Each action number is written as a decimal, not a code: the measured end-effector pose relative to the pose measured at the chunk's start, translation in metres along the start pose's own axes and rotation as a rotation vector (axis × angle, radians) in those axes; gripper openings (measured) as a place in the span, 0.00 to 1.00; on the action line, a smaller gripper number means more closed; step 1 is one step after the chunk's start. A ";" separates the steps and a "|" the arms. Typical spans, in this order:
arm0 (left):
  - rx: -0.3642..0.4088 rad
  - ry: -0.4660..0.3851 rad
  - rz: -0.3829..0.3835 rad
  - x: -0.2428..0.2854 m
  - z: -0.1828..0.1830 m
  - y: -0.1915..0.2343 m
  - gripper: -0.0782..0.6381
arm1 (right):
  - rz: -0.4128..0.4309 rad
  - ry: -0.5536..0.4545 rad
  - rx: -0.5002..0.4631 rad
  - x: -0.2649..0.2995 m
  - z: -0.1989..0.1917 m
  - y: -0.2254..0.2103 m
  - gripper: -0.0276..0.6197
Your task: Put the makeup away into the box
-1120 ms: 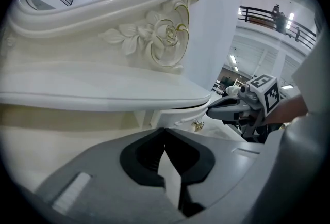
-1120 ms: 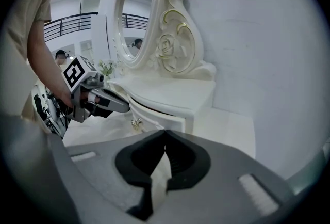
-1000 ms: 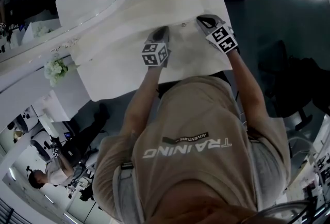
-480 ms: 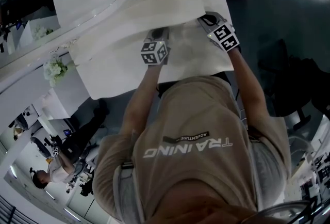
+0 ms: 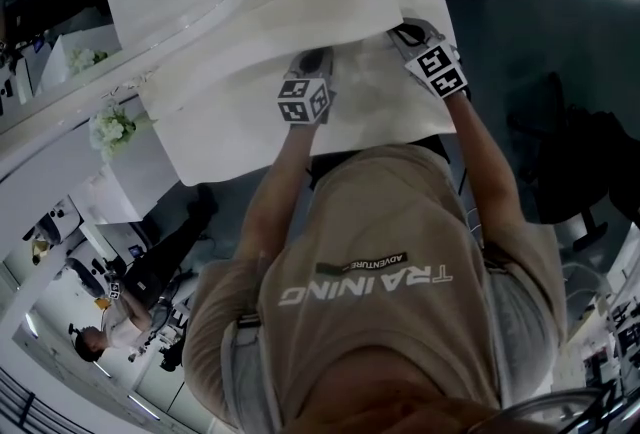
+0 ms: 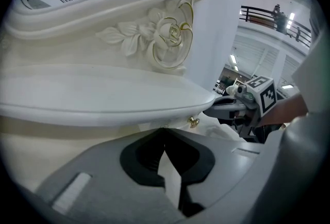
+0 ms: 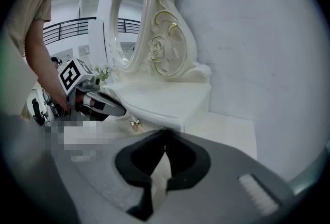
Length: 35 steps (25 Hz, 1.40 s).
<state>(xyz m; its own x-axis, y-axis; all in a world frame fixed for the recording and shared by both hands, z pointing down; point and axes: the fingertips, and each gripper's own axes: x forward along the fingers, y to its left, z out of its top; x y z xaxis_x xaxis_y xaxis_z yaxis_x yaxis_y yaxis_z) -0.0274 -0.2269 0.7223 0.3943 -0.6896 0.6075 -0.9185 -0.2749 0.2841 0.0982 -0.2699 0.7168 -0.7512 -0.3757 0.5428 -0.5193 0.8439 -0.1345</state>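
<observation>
I cannot make out any makeup or box in these views. My left gripper (image 5: 312, 62) (image 6: 164, 130) is shut with nothing between its jaws. It hangs over the white dressing table (image 5: 230, 137), close under the raised shelf (image 6: 103, 96). My right gripper (image 5: 405, 30) (image 7: 165, 132) is also shut and empty, and it sits near the table's right end by the wall. Each gripper shows in the other's view: the right gripper (image 6: 234, 107) from the left, and the left gripper (image 7: 100, 104) from the right. A small gold drawer knob (image 6: 194, 122) (image 7: 135, 125) lies under the shelf edge between them.
An oval mirror (image 7: 129, 16) in a carved white frame with a gold-edged rose (image 6: 167, 37) rises behind the shelf. A small bunch of white flowers (image 5: 110, 130) stands at the table's left. A grey wall (image 7: 258, 37) closes the right side. Another person (image 5: 100, 342) is far off.
Both grippers stay almost where they were, still shut. Only the head view has shifted slightly.
</observation>
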 end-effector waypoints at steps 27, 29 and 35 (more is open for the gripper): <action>0.035 -0.153 -0.058 -0.169 -0.004 0.023 0.11 | -0.048 0.012 -0.051 -0.045 0.054 0.141 0.05; 0.032 -0.182 -0.053 -0.181 0.004 0.030 0.11 | -0.044 0.000 -0.060 -0.041 0.064 0.154 0.05; 0.082 -0.241 -0.054 -0.222 0.024 0.046 0.11 | -0.024 -0.065 -0.039 -0.033 0.102 0.190 0.05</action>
<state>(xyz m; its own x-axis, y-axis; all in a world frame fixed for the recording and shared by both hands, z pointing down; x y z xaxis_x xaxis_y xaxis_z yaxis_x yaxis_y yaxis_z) -0.1580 -0.1030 0.5829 0.4340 -0.8093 0.3959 -0.8993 -0.3625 0.2448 -0.0174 -0.1366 0.5889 -0.7641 -0.4193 0.4903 -0.5223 0.8481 -0.0888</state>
